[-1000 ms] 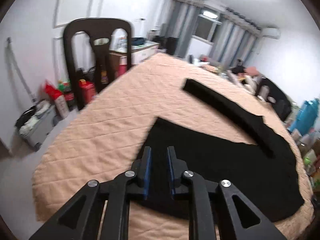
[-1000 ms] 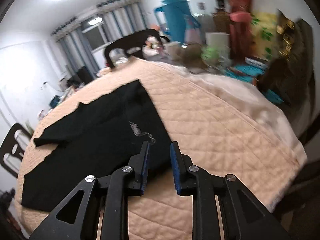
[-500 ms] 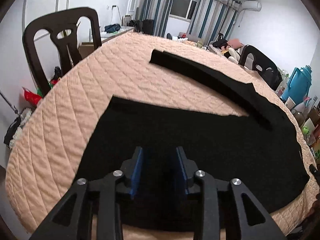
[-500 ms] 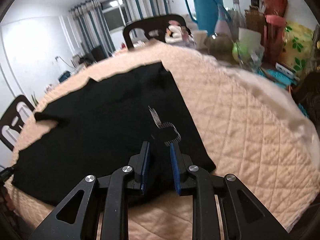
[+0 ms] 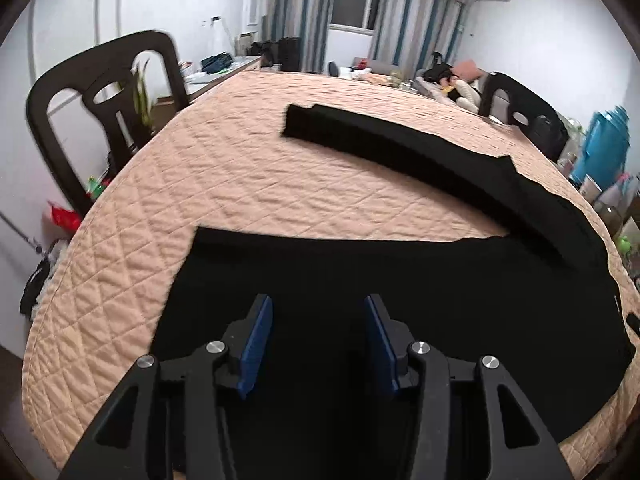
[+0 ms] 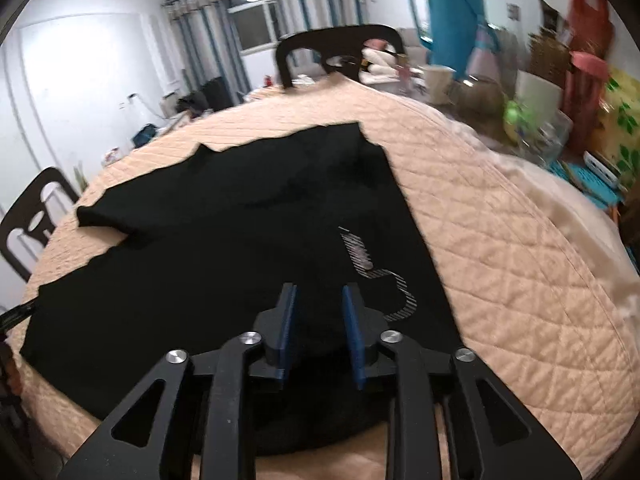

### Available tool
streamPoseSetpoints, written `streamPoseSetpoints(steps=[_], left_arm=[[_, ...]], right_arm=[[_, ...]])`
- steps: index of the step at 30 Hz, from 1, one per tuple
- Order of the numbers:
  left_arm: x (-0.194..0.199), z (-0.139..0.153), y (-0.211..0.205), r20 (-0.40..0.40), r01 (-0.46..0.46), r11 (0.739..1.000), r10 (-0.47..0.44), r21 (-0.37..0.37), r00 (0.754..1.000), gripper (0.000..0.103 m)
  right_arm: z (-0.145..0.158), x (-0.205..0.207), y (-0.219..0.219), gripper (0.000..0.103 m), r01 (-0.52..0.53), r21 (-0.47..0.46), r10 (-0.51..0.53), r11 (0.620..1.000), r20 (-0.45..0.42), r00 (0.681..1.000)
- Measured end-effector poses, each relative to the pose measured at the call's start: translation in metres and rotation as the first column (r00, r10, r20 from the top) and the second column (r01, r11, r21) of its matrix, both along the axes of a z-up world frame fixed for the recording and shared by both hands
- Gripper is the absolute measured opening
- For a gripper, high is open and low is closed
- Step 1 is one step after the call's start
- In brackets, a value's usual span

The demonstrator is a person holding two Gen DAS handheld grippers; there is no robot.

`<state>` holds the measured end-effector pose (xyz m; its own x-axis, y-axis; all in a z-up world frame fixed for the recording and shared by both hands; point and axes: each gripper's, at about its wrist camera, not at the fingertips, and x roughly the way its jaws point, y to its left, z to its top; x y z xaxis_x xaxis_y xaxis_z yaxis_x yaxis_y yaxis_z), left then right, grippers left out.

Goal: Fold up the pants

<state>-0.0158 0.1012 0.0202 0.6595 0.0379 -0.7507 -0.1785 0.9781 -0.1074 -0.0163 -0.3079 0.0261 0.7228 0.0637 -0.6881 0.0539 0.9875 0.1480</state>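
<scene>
Both the left gripper and right gripper, jaws just opened and holding nothing, hover over the pants; lower each to the near edge before closing

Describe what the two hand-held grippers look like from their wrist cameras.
Both match: the left hand-held gripper and the right hand-held gripper have matte black angular linkage arms with triangular cut-outs, round silver pivot bolts, and flat blue pads lining the inner finger faces. No cables, markings or sleeves show.
</scene>
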Motion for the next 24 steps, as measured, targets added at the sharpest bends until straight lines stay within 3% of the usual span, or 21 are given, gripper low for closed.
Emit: streamPoseSetpoints(steps=[3, 17, 24], left_arm=[[0.006, 0.004, -0.014, 0.003, 0.046, 0.999, -0.046, -0.002, 0.999, 0.051], [0.057, 0.031, -0.062, 0.036, 0.228, 0.973, -0.229, 0.032, 0.973, 0.051], [0.115, 0.047, -0.071, 0.056, 0.302, 0.953, -0.303, 0.033, 0.951, 0.066]], right_arm=[[-0.001, 0.006, 0.018, 0.037, -0.057, 0.001, 0.057, 0.998, 0.001, 0.998], [0.014, 0.054, 0.068, 0.038, -0.260, -0.020, 0.260, 0.965, -0.001, 0.966], [0.024, 0.110, 0.068, 0.044, -0.285, -0.053, 0.283, 0.957, -0.029, 0.959]])
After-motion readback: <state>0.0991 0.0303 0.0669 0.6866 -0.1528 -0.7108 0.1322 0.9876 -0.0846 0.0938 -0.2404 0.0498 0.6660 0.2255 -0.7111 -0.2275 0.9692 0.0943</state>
